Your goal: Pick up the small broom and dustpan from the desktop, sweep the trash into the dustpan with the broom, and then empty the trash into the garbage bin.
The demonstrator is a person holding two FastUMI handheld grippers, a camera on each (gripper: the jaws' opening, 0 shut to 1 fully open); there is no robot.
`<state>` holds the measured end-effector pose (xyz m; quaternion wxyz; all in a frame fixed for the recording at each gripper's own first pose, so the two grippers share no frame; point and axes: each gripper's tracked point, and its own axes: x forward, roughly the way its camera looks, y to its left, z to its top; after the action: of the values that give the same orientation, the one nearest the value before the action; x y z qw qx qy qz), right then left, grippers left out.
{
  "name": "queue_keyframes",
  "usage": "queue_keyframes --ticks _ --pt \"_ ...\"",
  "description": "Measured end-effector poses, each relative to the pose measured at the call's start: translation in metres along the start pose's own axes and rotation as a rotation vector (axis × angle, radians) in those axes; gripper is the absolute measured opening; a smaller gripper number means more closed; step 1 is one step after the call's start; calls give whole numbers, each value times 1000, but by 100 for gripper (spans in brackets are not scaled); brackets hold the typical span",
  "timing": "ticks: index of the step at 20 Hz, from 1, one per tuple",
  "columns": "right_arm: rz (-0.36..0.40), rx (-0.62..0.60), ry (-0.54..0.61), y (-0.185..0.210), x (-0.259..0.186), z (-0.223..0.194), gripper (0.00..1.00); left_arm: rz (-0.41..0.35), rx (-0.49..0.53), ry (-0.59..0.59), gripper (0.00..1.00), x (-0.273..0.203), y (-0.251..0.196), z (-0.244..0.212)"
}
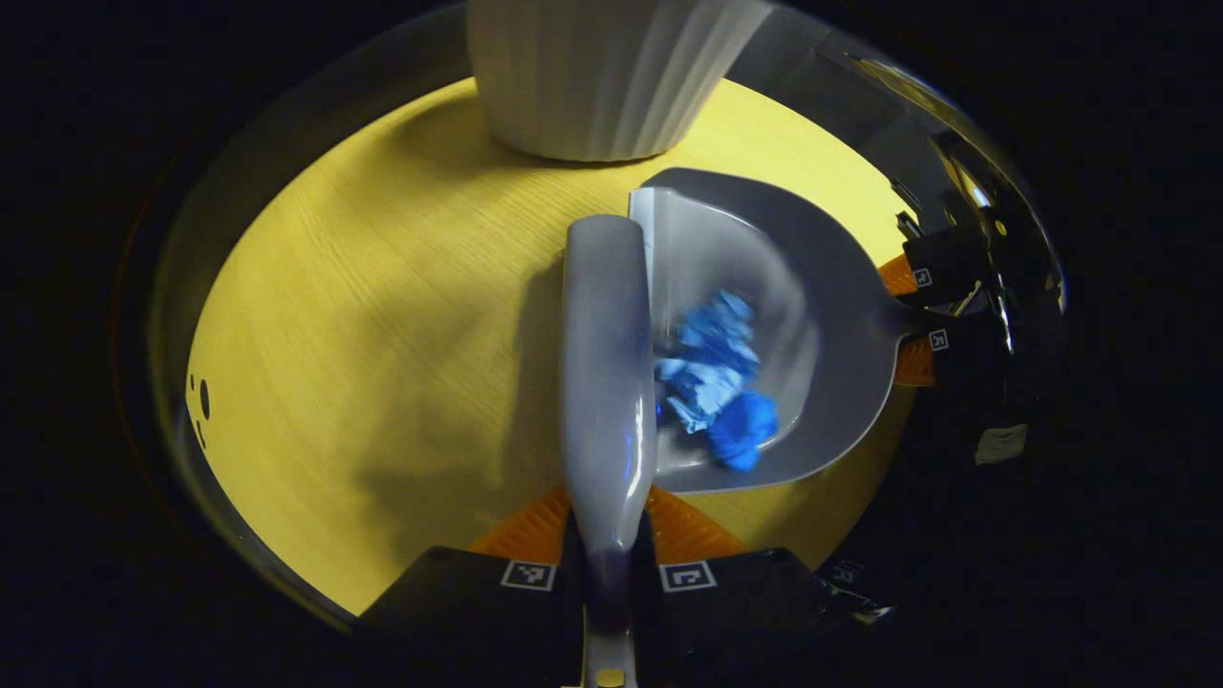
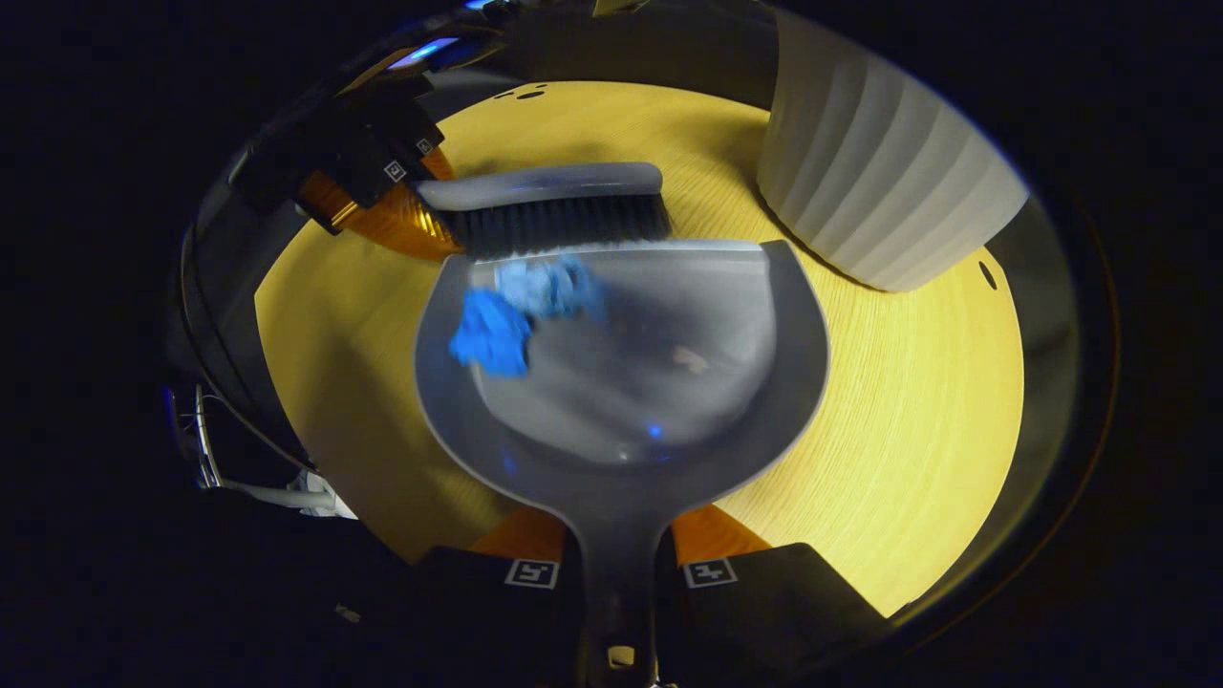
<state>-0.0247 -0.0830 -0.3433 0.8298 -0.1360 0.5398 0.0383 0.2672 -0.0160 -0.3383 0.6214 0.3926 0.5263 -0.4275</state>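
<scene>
Blue crumpled trash (image 2: 521,311) lay inside the dustpan (image 2: 621,382), sweep nearly done. Left claw (image 1: 609,564) gripped the broom (image 1: 604,363); right claw (image 2: 619,564) clamped the dustpan handle. Next: tip into the white bin (image 2: 879,182), far right on the counter (image 2: 917,411).

- In the left gripper view, bare desk (image 1: 363,363) spreads wide over the left half of the frame: open passage.
- The ribbed white bin (image 1: 602,76) stands at top centre, just beyond the dustpan (image 1: 822,287), blocking that way.
- In the right gripper view, the bin (image 2: 879,182) fills the upper right; bare desk (image 2: 917,411) lies open at lower right.
- The broom (image 2: 554,205) bars the dustpan (image 2: 621,382) mouth.
</scene>
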Motion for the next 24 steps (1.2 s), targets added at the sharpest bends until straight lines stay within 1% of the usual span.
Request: queue_keyframes --ticks 1,2,3,5,6,9,13,15,18,19,20,21,22,23,24 --pt "-1 1 -4 2 0 -1 32 -14 -15 3 22 -6 2 1" --pt "-3 2 -10 4 1 -2 32 -33 -35 6 25 -13 2 3" --pt "-7 6 -16 6 -3 -5 32 -37 -53 5 25 -20 3 4" --pt "-9 21 -19 8 -5 -6 32 16 -92 -19 25 -27 7 0" --pt "-9 29 -18 7 -1 -8 32 32 -126 -39 25 -29 5 -7" --pt "-5 44 -8 5 -9 -18 32 79 -253 -122 25 -53 10 -19" --pt "-2 46 -2 -6 -26 -28 32 161 -425 -204 25 -78 28 -63" --pt "-1 46 1 -12 -35 -29 32 190 -515 -240 25 -80 27 -90" --pt "-8 56 -6 -18 -54 -26 32 226 -598 -279 25 -69 27 -128" --pt "-20 54 -5 -18 -56 -25 32 234 -616 -288 22 -63 28 -139" --pt "-32 52 -6 -19 -62 -23 32 234 -630 -298 22 -51 29 -150" --pt "-37 51 -12 -17 -67 -19 32 229 -642 -304 25 -40 32 -160" --pt "-37 51 -19 -16 -73 -16 32 224 -647 -307 25 -26 34 -169" --pt "-38 46 -20 -15 -83 -13 32 222 -642 -309 28 -10 39 -176" --pt "-42 35 -16 -17 -95 -10 32 225 -636 -307 25 8 46 -185"
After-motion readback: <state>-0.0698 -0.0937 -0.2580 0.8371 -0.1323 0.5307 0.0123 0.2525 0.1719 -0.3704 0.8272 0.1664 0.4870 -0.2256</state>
